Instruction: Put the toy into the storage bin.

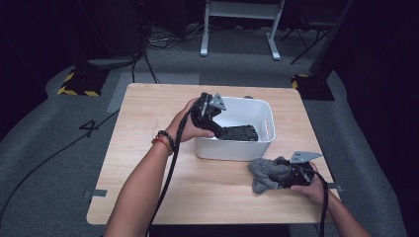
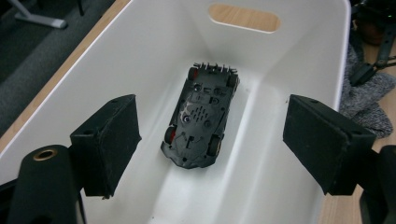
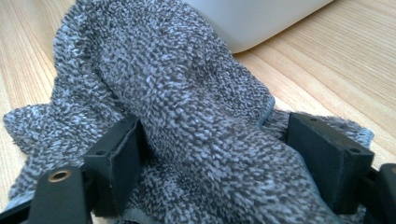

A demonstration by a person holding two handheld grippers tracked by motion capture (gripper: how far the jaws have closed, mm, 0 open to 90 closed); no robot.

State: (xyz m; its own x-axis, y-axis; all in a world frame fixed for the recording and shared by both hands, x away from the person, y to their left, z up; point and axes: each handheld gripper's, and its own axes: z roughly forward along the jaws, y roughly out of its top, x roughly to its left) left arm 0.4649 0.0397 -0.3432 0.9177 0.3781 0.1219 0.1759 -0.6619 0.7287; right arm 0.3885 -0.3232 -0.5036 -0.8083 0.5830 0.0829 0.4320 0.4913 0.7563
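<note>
A light wooden table [image 1: 148,148] stands on grey carpet in a dark room, with a "4" [image 1: 90,127] marked on the floor to its left. The left gripper [image 2: 210,140] hangs wide open and empty over the white bin [image 1: 262,111] at the table's far middle, where a black toy car [image 2: 201,121] lies upside down. Near the right edge, the right gripper [image 3: 215,158] has its spread jaws around a bunched grey towel [image 1: 267,173] touching the bin's near wall; whether its pads press the cloth I cannot tell.

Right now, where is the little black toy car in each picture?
High view: the toy car lies inside the white bin, right of the left gripper.
Left gripper view: the car lies upside down on the bin floor, between the open jaws.
Right gripper view: not in it; a bin corner rises behind the grey towel.
Shared landmark: the white bin.
</note>
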